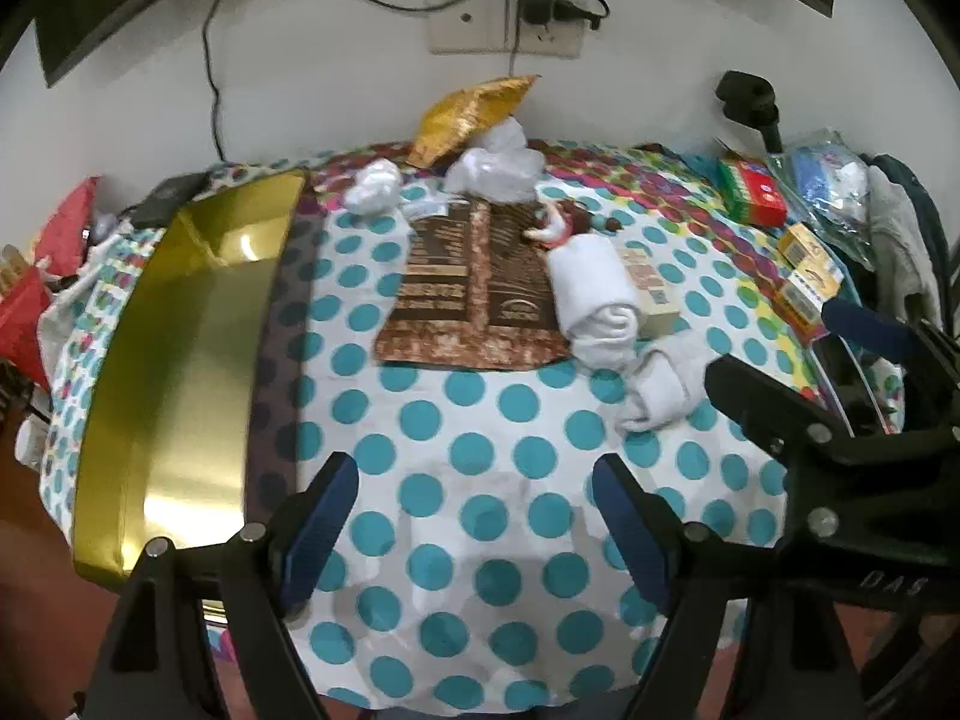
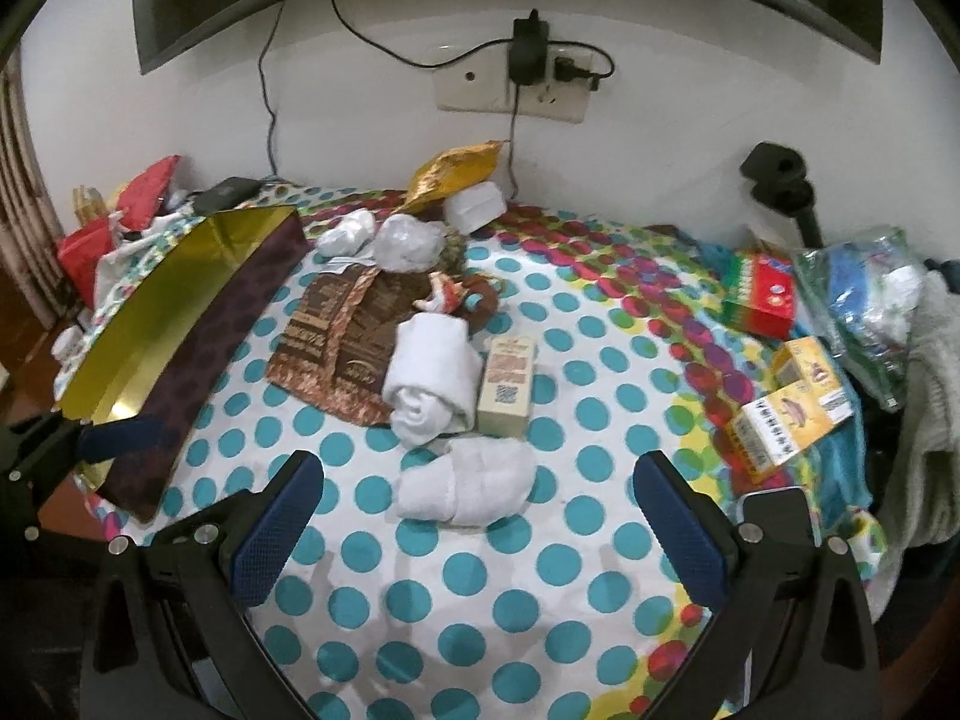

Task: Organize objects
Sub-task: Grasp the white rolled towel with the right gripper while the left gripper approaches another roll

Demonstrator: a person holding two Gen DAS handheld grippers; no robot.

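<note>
A long box with a gold inside (image 1: pixel 180 360) (image 2: pixel 162 312) lies open along the left of the dotted cloth. Two rolled white towels lie mid-table: a larger one (image 1: pixel 594 300) (image 2: pixel 429 378) and a smaller one (image 1: pixel 660 384) (image 2: pixel 468 480). A beige carton (image 2: pixel 507 384) (image 1: pixel 651 294) stands beside the larger roll. A brown foil bag (image 1: pixel 474 288) (image 2: pixel 336 342) lies flat behind. My left gripper (image 1: pixel 474 510) is open and empty above the cloth's near edge. My right gripper (image 2: pixel 480 516) is open and empty, just short of the smaller towel.
A gold snack bag (image 1: pixel 468 114), white plastic wads (image 1: pixel 498 168) and a small doll (image 2: pixel 450 294) sit at the back. A red-green box (image 2: pixel 762 294), yellow cartons (image 2: pixel 786 420) and a plastic bag (image 2: pixel 864 294) crowd the right. Red bags (image 1: pixel 36 276) lie left. A wall socket (image 2: pixel 516 84) is behind.
</note>
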